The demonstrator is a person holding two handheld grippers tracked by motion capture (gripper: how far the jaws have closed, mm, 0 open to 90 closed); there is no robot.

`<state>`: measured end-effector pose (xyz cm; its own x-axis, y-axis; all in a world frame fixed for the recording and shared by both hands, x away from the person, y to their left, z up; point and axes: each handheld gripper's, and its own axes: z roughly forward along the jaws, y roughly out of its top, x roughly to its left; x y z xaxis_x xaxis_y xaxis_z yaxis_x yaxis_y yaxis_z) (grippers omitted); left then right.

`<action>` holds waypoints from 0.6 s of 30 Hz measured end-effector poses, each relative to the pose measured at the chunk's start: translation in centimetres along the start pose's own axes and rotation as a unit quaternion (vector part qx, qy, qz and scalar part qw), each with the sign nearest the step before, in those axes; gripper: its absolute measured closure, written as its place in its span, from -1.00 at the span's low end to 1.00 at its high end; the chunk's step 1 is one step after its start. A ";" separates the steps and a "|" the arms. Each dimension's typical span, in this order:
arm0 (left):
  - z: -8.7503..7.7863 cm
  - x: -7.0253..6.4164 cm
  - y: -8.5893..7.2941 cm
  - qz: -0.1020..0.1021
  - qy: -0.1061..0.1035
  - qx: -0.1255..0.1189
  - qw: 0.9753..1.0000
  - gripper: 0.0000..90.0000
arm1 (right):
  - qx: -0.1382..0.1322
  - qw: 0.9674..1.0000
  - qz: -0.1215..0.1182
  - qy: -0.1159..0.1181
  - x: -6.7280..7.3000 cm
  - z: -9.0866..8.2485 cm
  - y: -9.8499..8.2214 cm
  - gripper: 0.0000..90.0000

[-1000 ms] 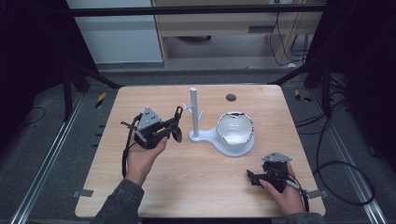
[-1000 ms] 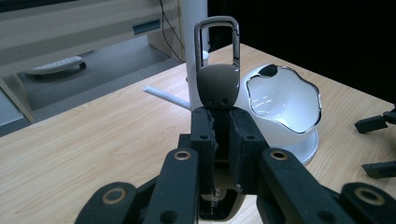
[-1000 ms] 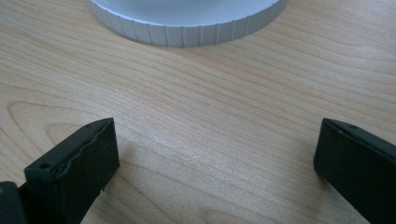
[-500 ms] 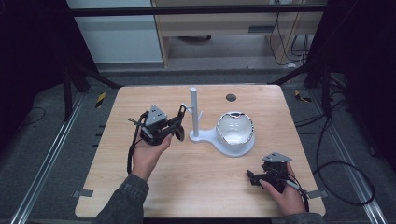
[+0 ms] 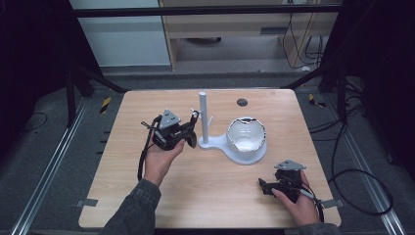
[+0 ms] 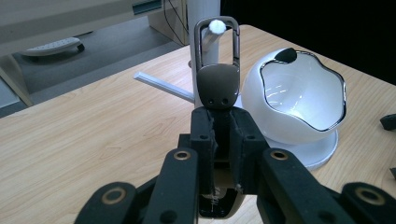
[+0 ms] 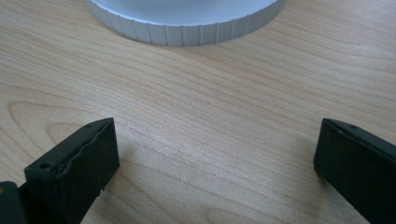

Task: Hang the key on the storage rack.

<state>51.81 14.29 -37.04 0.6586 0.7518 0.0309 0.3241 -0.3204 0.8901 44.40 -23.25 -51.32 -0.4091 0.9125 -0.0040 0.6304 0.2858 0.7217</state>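
Note:
My left gripper is shut on the flat end of a dark metal carabiner clip, which stands upright above the jaws. Through the clip's loop shows the white ball tip of a peg on the white post; I cannot tell whether the peg passes through the loop. In the high view the left gripper is just left of the post, with the clip almost at it. A white bowl sits on the stand's base. My right gripper lies open on the table; nothing is between its jaws.
The light wooden table has a dark round insert behind the bowl. The stand's ribbed base rim lies just beyond my right jaws. A cabinet and cables stand beyond the far edge. Dark floor and rails flank the table.
My left gripper has carried the clip to the right, up to the post. The right gripper has stayed where it was.

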 end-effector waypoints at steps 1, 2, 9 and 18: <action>0.2 -0.1 0.0 0.001 0.001 0.000 1.000 0.79 | 0.000 1.000 0.000 0.000 0.0 0.0 0.0 -0.99; 0.2 -0.1 0.0 0.001 0.001 0.000 1.000 0.79 | 0.000 1.000 0.000 0.000 0.0 0.0 0.0 -0.99; 1.0 0.0 0.0 -0.003 0.002 0.004 1.000 0.79 | 0.000 1.000 -0.001 0.000 0.0 0.0 0.0 -0.99; 2.0 -0.1 -0.1 -0.007 0.004 0.008 1.000 0.79 | 0.000 1.000 -0.001 0.000 0.0 0.0 0.0 -0.99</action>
<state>53.04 13.09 -38.04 0.6491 0.7603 0.0227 0.3437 -0.3197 0.8830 44.39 -23.25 -51.32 -0.4102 0.9120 -0.0055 0.6299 0.2876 0.7215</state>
